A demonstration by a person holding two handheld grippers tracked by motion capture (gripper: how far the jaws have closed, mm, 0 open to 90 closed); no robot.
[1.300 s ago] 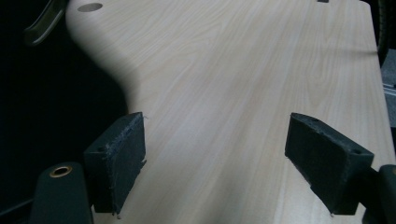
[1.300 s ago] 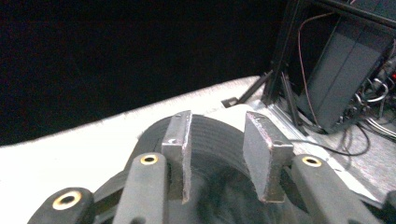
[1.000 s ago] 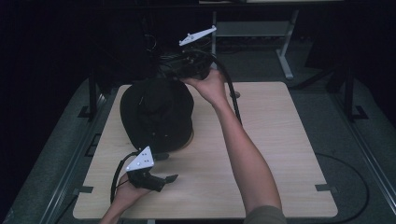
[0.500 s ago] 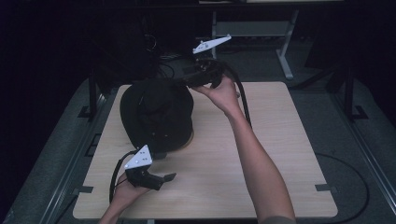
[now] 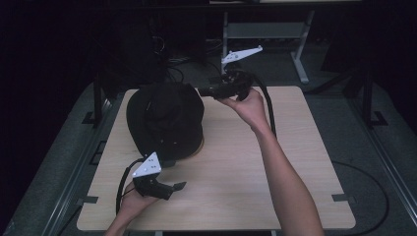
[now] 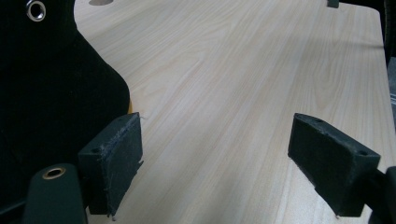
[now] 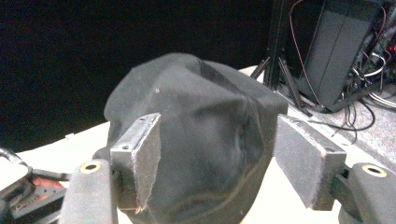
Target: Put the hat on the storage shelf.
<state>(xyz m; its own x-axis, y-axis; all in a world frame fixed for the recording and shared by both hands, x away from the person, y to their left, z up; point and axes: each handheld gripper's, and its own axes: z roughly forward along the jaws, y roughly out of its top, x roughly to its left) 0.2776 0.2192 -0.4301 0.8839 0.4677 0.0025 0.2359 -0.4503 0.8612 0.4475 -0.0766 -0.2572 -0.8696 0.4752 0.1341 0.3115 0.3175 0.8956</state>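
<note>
High view shows my black hat [image 5: 164,119] sitting on the wooden table [image 5: 295,162] at about ten o'clock from its centre; my right gripper [image 5: 209,91] hangs just off the hat's two o'clock edge, jaws having just been opening, spread with nothing between them. Left gripper [image 5: 178,186] rests at the hat's six o'clock; its jaws stand wide over bare wood, one pad [image 6: 114,158] just beside the brim.

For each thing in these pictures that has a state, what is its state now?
black hat: crown up on the table, held by neither gripper.
left gripper: open, low over the table beside the hat's brim.
right gripper: open, jaws have just been opening, nothing gripped, pointing at the hat.
</note>
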